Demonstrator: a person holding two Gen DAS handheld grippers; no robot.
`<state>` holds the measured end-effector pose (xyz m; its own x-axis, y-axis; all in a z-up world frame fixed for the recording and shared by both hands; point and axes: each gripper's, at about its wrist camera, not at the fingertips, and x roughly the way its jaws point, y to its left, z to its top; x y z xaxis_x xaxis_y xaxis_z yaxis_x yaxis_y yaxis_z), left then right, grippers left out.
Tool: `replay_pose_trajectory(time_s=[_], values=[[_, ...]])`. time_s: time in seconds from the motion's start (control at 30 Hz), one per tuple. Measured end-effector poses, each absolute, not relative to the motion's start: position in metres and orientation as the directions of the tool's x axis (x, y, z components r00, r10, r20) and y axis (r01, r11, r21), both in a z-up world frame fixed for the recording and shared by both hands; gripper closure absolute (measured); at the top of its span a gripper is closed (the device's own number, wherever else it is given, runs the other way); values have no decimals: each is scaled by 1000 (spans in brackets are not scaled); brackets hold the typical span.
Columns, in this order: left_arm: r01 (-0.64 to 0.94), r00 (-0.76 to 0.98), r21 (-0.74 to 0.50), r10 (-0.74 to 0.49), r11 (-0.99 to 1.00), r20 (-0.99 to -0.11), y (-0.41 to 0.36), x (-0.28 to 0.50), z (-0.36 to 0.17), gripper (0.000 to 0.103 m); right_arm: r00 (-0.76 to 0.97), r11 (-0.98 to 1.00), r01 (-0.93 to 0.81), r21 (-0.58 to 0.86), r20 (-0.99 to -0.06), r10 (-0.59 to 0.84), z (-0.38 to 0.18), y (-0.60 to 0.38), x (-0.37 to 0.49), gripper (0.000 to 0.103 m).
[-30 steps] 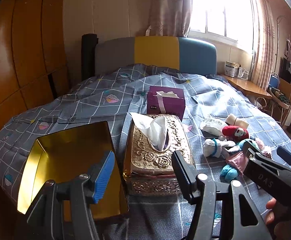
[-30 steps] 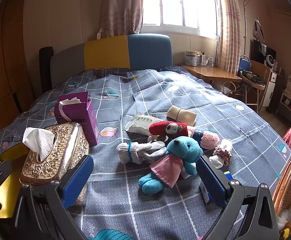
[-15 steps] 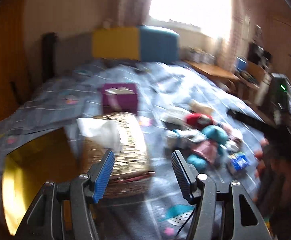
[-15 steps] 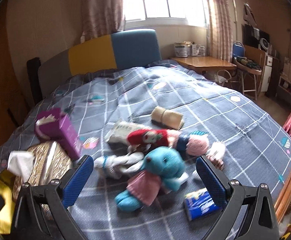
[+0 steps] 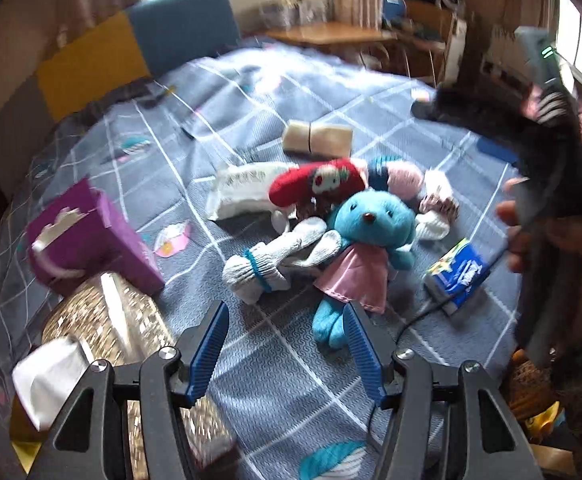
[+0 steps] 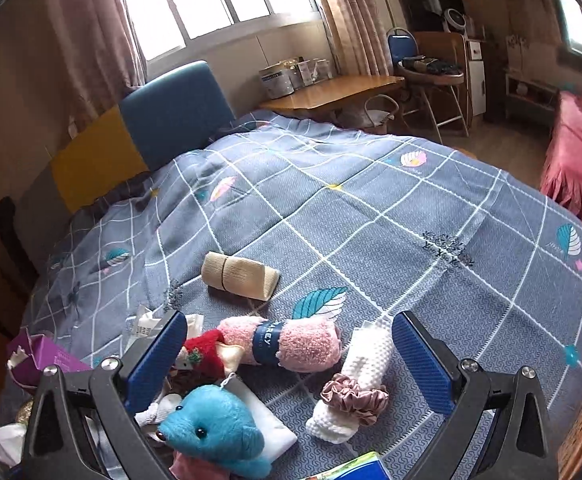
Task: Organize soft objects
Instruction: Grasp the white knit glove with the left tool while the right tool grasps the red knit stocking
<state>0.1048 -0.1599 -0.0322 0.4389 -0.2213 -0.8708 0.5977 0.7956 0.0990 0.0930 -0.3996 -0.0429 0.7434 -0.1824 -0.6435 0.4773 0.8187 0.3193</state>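
1. Left wrist view: the left gripper (image 5: 285,344) has its two blue fingers spread wide and holds nothing. It hangs over the grey checked quilt (image 5: 275,92).
2. One blue plush bear in a pink dress (image 5: 365,248) lies just past the fingers, at 12 o'clock. Its feet reach the right fingertip.
3. One white sock bundle with a blue band (image 5: 267,266) touches the bear at its 9 o'clock. One red sock with a face on it (image 5: 317,182) lies at the bear's 11 o'clock.
4. One tan cloth roll (image 5: 317,140) sits farther off at 12 o'clock. One blue tissue pack (image 5: 457,278) lies at the bear's 3 o'clock; its writing is too blurry to read.
5. One purple tissue box (image 5: 87,242) and one gold patterned tissue box (image 5: 119,328) are at 9 o'clock.
6. Right wrist view: the right gripper (image 6: 289,358) is also wide open and holds nothing.
7. One pink fluffy roll (image 6: 287,344) lies between the fingers. Its dark blue band reads "AREY".
8. One white knit roll (image 6: 355,380) with one pink satin scrunchie (image 6: 351,398) around it lies at 5 o'clock from the pink roll.
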Motion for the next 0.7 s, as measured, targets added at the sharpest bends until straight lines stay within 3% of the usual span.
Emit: replay_pose_trajectory(time_s=[0.23,0.53,0.7], values=[[638,370,205,-63,742,-927,-188,150,-85,43,737,799,466,380,-666,-113,-51,-408,95,0],[635,412,287,0,718,-911,-202,172,-118,44,737,774,454,441,-674,-48,-57,-413,95,0],[593,411,241,-32,768,-911,-192,174,-116,68,735,788,450,420,-675,-60,-57,-410,97,2]])
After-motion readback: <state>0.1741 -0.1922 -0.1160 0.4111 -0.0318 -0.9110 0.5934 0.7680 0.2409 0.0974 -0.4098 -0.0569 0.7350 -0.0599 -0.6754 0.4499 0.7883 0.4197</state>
